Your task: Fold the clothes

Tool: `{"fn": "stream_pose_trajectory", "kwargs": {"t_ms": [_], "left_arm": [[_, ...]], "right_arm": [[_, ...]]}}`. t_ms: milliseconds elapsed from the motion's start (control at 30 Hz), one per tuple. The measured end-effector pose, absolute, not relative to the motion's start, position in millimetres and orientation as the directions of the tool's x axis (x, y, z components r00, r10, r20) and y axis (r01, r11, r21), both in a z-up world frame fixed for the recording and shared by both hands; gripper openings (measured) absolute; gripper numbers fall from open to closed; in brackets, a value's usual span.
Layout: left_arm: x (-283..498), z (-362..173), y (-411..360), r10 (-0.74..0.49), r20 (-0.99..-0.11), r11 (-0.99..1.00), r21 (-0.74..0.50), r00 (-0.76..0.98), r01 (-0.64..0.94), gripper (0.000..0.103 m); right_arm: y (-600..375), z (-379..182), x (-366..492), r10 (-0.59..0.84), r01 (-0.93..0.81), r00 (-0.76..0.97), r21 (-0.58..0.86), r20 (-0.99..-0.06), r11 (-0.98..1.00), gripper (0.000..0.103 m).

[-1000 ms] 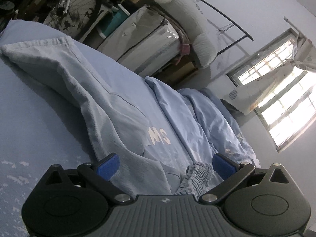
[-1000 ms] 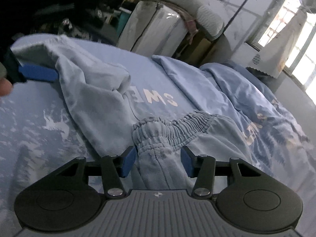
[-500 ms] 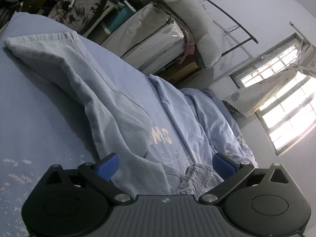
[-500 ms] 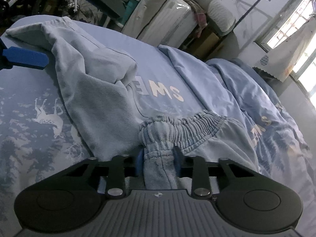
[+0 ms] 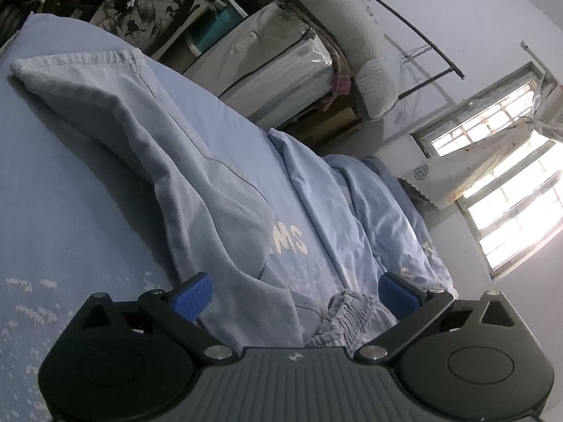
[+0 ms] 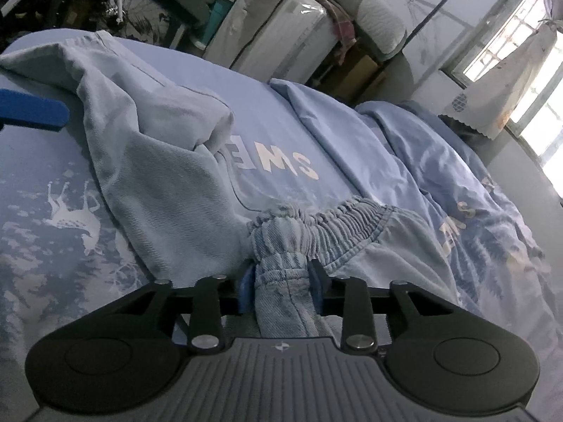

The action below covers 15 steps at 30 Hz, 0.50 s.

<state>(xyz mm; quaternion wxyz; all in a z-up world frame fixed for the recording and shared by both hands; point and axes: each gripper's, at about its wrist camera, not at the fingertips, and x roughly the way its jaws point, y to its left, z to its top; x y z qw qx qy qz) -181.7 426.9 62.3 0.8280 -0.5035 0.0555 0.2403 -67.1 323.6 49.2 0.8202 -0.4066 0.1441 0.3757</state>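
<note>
**Right gripper on waistband, left spread wide**

Left wrist view: my left gripper (image 5: 296,295) has its jaws far apart, nothing pinched. The pale blue trousers (image 5: 197,190) lie on the bed sheet (image 5: 52,211) ahead of it, one leg running away to the upper left.

Right wrist view: my right gripper (image 6: 280,285) has just loosened slightly after closing, pads still clamped on the bunched elastic waistband (image 6: 316,216), directly in front. One left gripper pad (image 6: 33,109) shows far left, beside the leg.

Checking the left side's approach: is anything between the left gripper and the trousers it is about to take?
Nothing visible. The left gripper is open, with the trousers lying directly between its pads; the right gripper already pinches the waistband.
</note>
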Motion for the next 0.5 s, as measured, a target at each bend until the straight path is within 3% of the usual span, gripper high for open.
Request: {"fn": "stream_pose_trajectory", "kwargs": {"t_ms": [233,367,500], "left_arm": [[-180.7,62.2,427.0,0.341,-0.335,0.379,-0.806,0.878,-0.454,0.103],[-180.2,62.9,427.2,0.338,-0.331,0.381,-0.807,0.881,-0.450,0.103],[-179.3,63.3,427.4,0.330,-0.325,0.390,-0.808,0.886,-0.442,0.103]], "right_arm": [[329.2,43.5,-62.5,0.486,-0.732,0.680,-0.543,-0.549,0.411,0.034],[322.5,48.1,-60.2,0.505,-0.740,0.672,-0.521,-0.542,0.426,0.022],[302.6,70.2,-62.9,0.537,-0.723,0.690,-0.491,-0.486,0.486,0.018]]}}
